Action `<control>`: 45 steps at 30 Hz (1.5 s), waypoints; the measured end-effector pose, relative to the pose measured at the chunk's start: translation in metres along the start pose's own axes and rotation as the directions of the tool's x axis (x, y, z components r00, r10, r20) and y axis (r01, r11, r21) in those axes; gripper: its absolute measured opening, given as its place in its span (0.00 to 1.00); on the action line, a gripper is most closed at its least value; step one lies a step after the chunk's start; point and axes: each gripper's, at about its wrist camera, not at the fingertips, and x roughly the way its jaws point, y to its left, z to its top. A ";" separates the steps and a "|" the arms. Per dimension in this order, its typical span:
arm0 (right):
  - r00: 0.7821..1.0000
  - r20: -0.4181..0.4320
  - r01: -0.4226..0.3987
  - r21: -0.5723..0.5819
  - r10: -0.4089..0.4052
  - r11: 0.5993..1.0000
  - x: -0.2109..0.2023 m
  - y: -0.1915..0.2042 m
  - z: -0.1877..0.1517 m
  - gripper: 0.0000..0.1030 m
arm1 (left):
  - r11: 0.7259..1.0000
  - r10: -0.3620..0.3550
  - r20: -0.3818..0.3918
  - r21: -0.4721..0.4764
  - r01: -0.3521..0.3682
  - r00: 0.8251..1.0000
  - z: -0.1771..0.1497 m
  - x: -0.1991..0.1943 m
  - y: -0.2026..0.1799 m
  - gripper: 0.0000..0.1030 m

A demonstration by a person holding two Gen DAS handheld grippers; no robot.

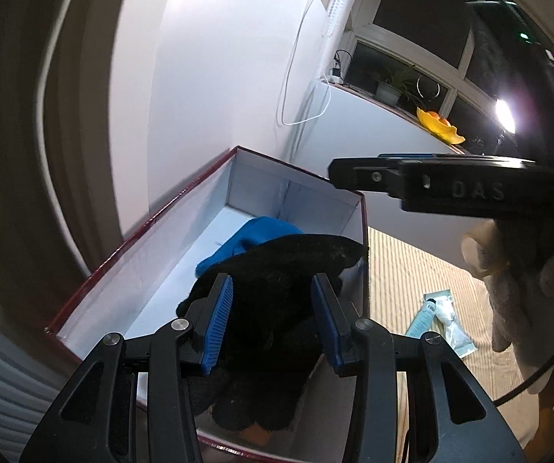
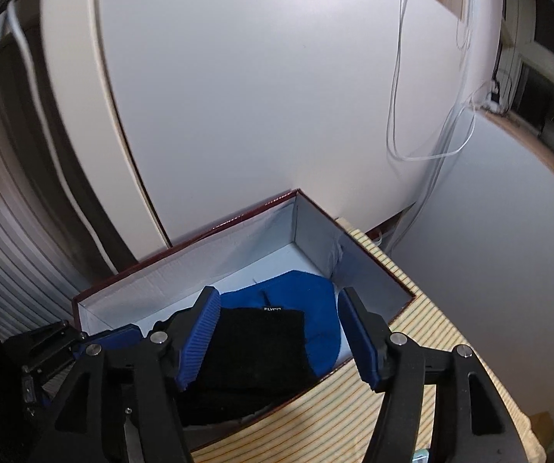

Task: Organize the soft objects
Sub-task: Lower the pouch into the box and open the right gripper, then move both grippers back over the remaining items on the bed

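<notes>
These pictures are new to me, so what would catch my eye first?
A red-rimmed white box sits on a striped mat, with a black soft item lying over a blue one inside. Each open hand-held gripper, left and right, hangs just above them. On the sill at the upper right, a yellow dish glows.

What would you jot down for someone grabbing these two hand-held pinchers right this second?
Left gripper: open, hanging over the black soft item in the box; not gripping it.
Right gripper: open, empty, also above the box.
In the box: blue cloth at the far end, the black item partly on top of it.
Still out: a packet on the striped mat beside the box; whether it belongs in the box I cannot tell.
Done: two soft things boxed. Left: check for other soft things outside the box.
</notes>
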 end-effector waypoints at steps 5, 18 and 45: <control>0.998 0.050 0.036 -0.013 -0.035 0.999 -0.022 0.008 -0.007 0.67 | 1.000 -0.001 0.012 0.006 0.001 1.000 -0.002 -0.009 -0.001 0.40; 0.991 0.131 0.019 0.162 -0.041 0.987 -0.106 -0.055 -0.075 0.69 | 0.994 -0.086 0.044 0.066 0.083 0.995 -0.015 -0.042 -0.036 0.47; 0.947 0.014 0.229 0.674 -0.322 0.703 -0.240 -0.236 -0.347 0.75 | 0.910 -0.285 -0.259 0.230 0.346 0.923 -0.102 0.016 -0.187 0.50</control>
